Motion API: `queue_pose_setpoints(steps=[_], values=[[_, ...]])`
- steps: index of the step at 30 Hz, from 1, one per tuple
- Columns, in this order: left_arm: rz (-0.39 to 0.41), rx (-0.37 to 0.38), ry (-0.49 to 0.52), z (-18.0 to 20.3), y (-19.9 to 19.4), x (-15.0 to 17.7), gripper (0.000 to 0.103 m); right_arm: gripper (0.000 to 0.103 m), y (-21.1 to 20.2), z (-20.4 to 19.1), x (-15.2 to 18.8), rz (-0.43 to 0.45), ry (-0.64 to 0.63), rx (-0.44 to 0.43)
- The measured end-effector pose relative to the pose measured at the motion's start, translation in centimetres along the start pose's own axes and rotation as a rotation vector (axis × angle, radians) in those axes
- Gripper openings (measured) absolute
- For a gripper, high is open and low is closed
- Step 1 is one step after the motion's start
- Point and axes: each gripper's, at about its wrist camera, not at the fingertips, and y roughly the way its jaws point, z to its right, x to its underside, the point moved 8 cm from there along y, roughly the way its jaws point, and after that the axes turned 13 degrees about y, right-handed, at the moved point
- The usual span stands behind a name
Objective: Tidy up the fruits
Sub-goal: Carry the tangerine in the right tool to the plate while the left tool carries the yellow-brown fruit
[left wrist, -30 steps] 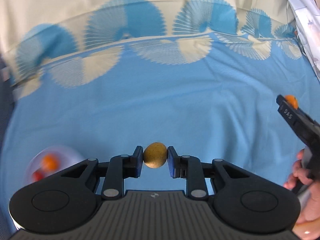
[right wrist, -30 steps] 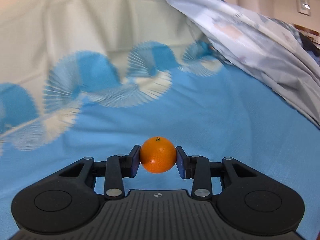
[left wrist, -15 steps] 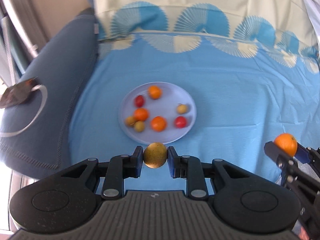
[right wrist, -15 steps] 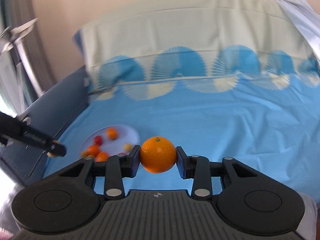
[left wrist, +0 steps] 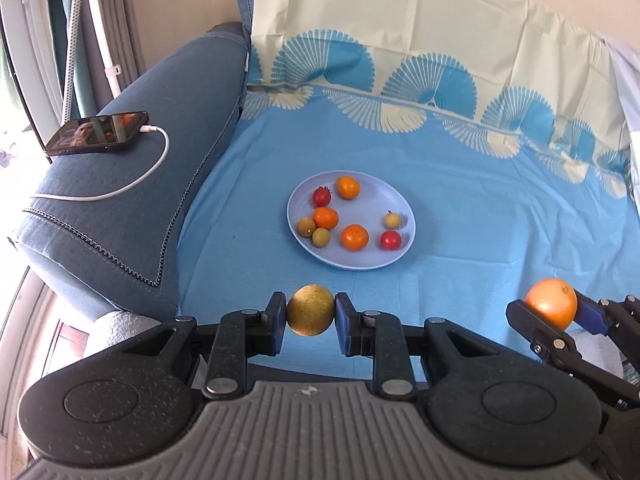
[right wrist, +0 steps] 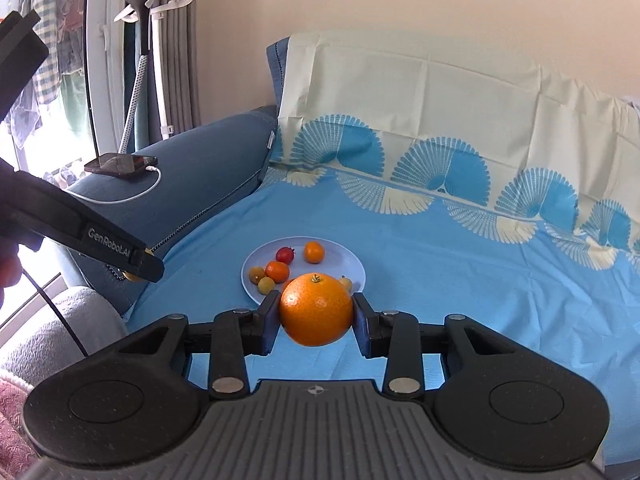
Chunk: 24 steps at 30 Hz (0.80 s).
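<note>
Left gripper [left wrist: 311,316]: closed on a small yellow-brown fruit [left wrist: 311,315], both blue pads pressed against its sides, the fruit carried clear of the blue sheet [left wrist: 480,216]. Right gripper [right wrist: 316,314]: closed on an orange [right wrist: 315,309], stem end uppermost, pads bearing on either flank, also off the sheet. In the left wrist view the right gripper and its orange appear at the right edge; in the right wrist view one finger of the left gripper, lettered "GenRobot.AI", crosses the left side with a sliver of the yellow-brown fruit at its tip.

Beyond both grippers a pale blue plate [left wrist: 372,264] rests on the sheet, nearer the sheet's left edge than its right. On the plate: three small oranges [left wrist: 354,237], two red fruits [left wrist: 390,240] and three small yellow-green fruits [left wrist: 321,237], most grouped toward the plate's left half, one yellow-green and one red toward its right rim.

Left of the sheet a dark blue sofa arm [left wrist: 132,200] carries a phone [left wrist: 97,133] with a white cable [left wrist: 132,184] plugged in. A cream cloth with blue fan motifs [left wrist: 420,40] covers the backrest along the sheet's far edge.
</note>
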Motion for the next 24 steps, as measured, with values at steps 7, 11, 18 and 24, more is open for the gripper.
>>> queue_pose_setpoints(steps=[7, 11, 18, 24], values=[[0.024, 0.003, -0.027, -0.8, -0.3, -0.2, 0.029, 0.039, 0.6, -0.5, -0.1, -0.008, -0.025, 0.01], [0.016, -0.002, -0.048, -1.5, 0.3, -0.3, 0.029, 0.039, 1.4, -0.7, 0.3, -0.034, -0.02, 0.015], [-0.004, -0.004, -0.059, -1.9, 1.8, -0.9, 0.029, 0.039, 2.7, -0.4, 0.3, -0.061, -0.014, 0.022], [-0.03, -0.001, -0.061, -2.0, 3.6, -1.6, 0.029, 0.039, 4.4, 0.3, 0.2, -0.084, -0.006, 0.03]])
